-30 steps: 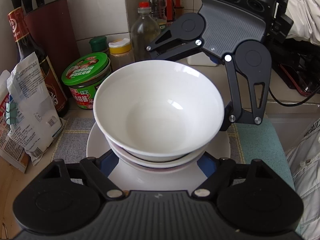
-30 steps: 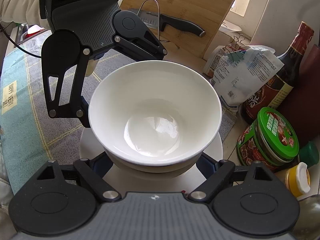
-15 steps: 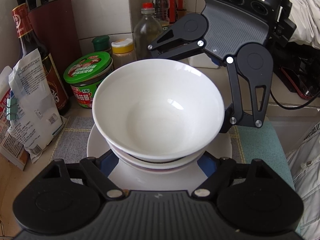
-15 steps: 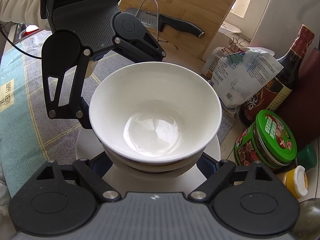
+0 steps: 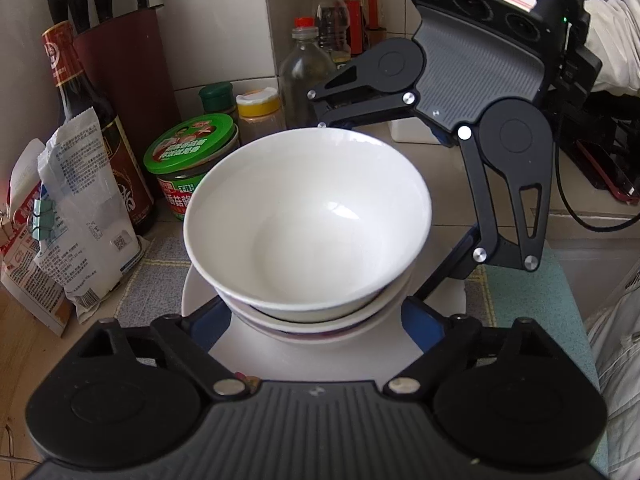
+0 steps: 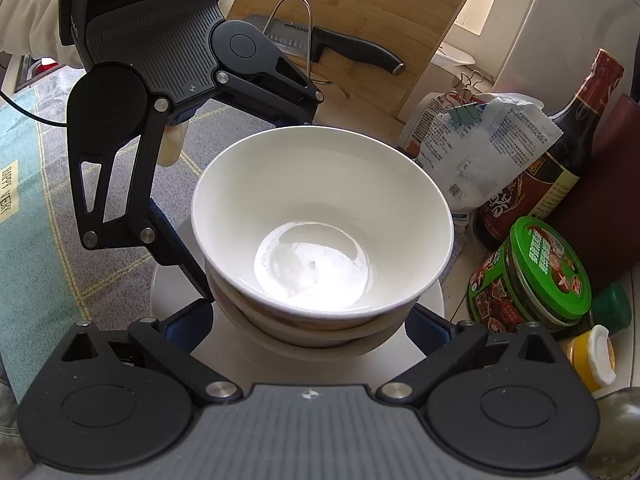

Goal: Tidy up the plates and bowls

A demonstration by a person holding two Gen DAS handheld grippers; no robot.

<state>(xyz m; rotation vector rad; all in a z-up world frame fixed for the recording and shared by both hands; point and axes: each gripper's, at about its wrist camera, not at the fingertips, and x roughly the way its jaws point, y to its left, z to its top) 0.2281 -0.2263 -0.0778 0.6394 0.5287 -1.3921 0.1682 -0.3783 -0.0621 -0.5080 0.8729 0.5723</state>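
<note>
Here the top bowl (image 5: 308,220) sits nested in a stack of bowls on a white plate (image 6: 430,300), itself on a cloth on the desk. The left gripper (image 5: 316,322) and right gripper (image 6: 310,324) flank the stack from opposite sides, both with jaws opening; the bowls lie between the fingers, whose blue pads seem clear of them, though the stack hides the tips. Beside the plate stands a green-lidded jar (image 5: 192,160).
</note>
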